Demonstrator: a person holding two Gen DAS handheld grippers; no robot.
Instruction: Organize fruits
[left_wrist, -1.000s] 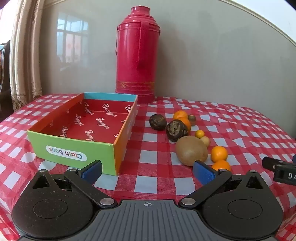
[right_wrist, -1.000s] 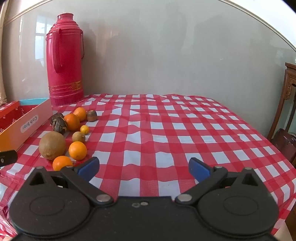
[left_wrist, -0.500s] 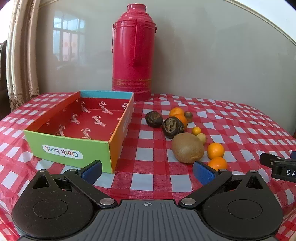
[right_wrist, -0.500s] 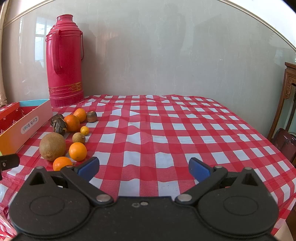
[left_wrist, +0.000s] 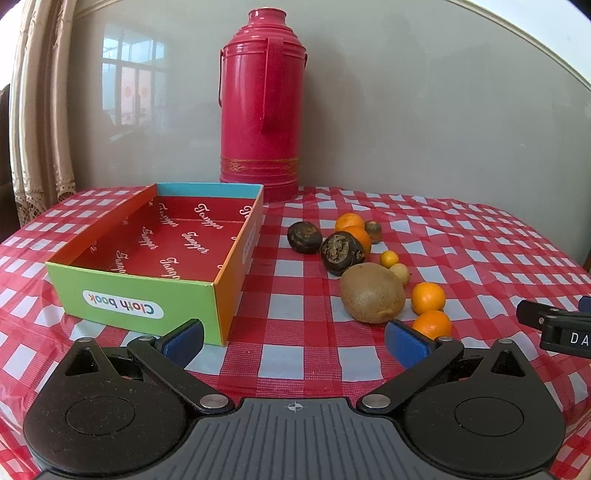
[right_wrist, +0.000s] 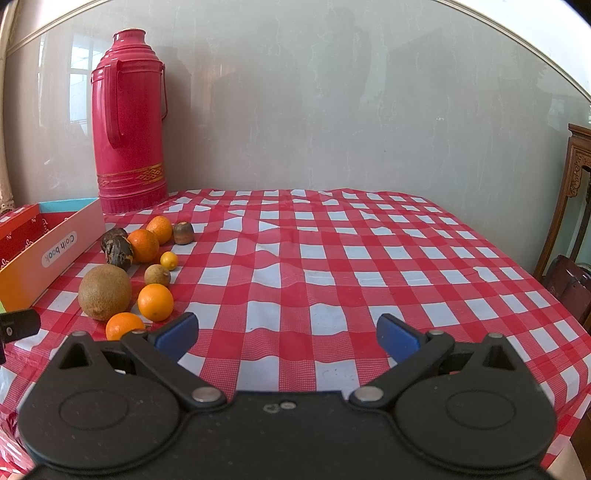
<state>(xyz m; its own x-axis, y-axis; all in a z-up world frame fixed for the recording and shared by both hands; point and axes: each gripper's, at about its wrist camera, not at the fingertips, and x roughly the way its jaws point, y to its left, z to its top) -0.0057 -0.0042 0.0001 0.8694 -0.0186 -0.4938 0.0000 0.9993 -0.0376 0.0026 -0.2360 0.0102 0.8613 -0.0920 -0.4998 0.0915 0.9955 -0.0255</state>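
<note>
Your left gripper (left_wrist: 293, 339) gapes wide, empty; box (left_wrist: 140, 295) ahead-left, kiwi (left_wrist: 371, 292) just ahead-right. Your right gripper (right_wrist: 286, 334) equally wide, empty; fruit cluster, nearest orange (right_wrist: 123, 325), off its left finger.

left tool (left_wrist: 294, 341): black, blue pads | right tool (right_wrist: 287, 334): same, silver rivets

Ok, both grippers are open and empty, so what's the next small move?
Probably ease the left gripper forward and rightward over the kiwi: its jaws are open, the kiwi lies nearest, and the box is empty on the kiwi's left.
</note>
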